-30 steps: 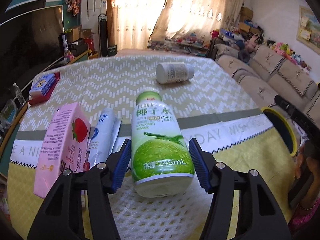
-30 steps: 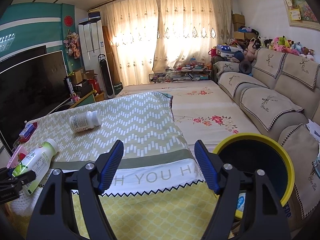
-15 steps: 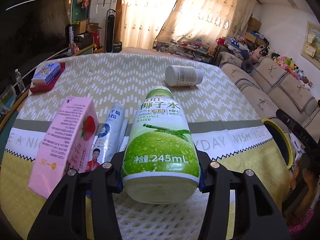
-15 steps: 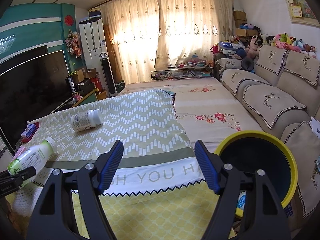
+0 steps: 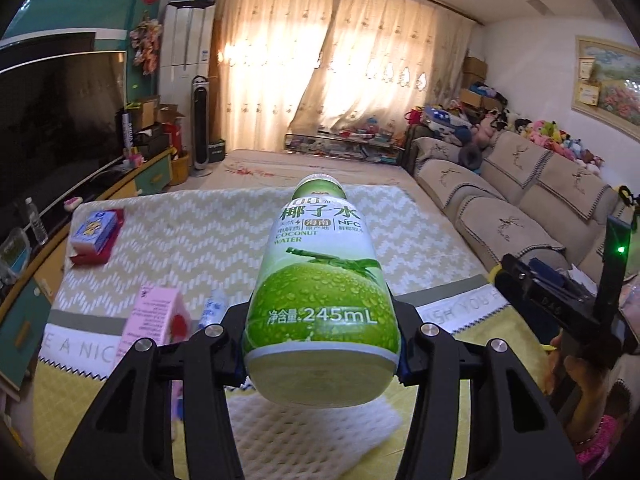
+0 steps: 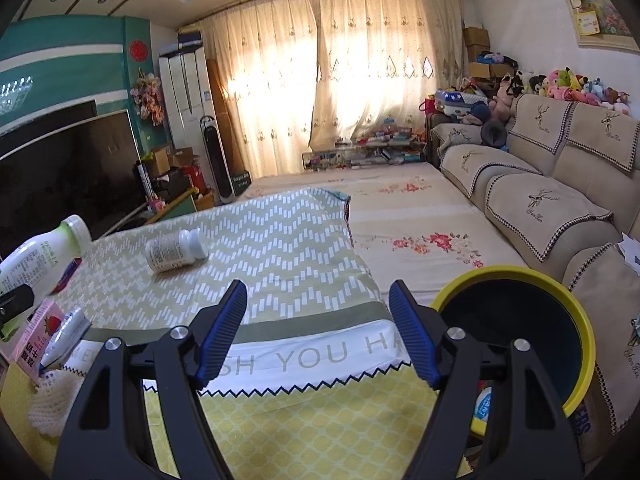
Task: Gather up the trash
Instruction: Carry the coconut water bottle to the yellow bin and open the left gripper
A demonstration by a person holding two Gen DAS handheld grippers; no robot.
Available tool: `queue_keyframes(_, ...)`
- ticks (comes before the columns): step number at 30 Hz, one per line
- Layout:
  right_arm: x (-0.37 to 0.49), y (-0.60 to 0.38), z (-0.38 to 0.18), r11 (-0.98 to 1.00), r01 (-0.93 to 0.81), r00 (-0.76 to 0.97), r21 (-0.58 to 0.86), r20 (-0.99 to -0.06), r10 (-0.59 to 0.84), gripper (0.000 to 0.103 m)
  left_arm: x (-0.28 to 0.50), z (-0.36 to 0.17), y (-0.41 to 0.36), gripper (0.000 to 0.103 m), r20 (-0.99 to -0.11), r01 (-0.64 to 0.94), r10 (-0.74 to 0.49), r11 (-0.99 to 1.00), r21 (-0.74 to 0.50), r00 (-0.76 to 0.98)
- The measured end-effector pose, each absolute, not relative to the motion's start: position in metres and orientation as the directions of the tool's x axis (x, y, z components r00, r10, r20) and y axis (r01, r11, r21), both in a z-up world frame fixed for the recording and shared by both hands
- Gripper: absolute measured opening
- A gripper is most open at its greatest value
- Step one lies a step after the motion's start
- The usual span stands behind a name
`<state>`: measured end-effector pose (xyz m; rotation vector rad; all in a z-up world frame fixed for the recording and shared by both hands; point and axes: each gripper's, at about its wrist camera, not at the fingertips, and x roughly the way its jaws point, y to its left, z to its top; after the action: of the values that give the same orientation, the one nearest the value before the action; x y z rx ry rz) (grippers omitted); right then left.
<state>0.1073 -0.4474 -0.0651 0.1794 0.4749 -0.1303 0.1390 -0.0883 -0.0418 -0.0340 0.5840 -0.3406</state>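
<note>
While clamped near its base between the blue pads of the left gripper [image 5: 320, 356], the coconut water bottle [image 5: 320, 300] is held clear of the tablecloth [image 5: 224, 236], cap pointing away. Below it lie a pink carton [image 5: 154, 320] and white foam netting [image 5: 304, 428]. The right gripper [image 6: 316, 332] is spread, nothing between its pads, beside the yellow-rimmed bin [image 6: 516, 276].

light: backlit curtains [image 6: 344, 80], glare | edges: fisheye-bent, dark corners (both views) | focus: sharp
</note>
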Motion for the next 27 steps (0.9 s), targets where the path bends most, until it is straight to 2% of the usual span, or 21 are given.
queue_keyframes(6, 0.085, -0.468, -0.052, 0.969, 0.205, 0.897, 0.137, -0.421, -0.131, 0.07, 0.145, -0.035, -0.136, 0.051, -0.54, 0.407, -0.411, 0.904, -0.135, 0.734)
queue_keyframes(15, 0.029, -0.535, -0.031, 0.926, 0.354, 0.884, 0.132, -0.369, -0.285, 0.07, 0.156, -0.044, -0.25, 0.051, -0.581, 0.586, -0.549, 0.797, -0.147, 0.601)
queue_keyframes(27, -0.024, -0.608, -0.026, 0.855, 0.498, 0.835, 0.145, -0.346, -0.428, 0.07, 0.155, -0.07, -0.39, 0.051, -0.66, 0.741, -0.616, 0.659, -0.132, 0.43)
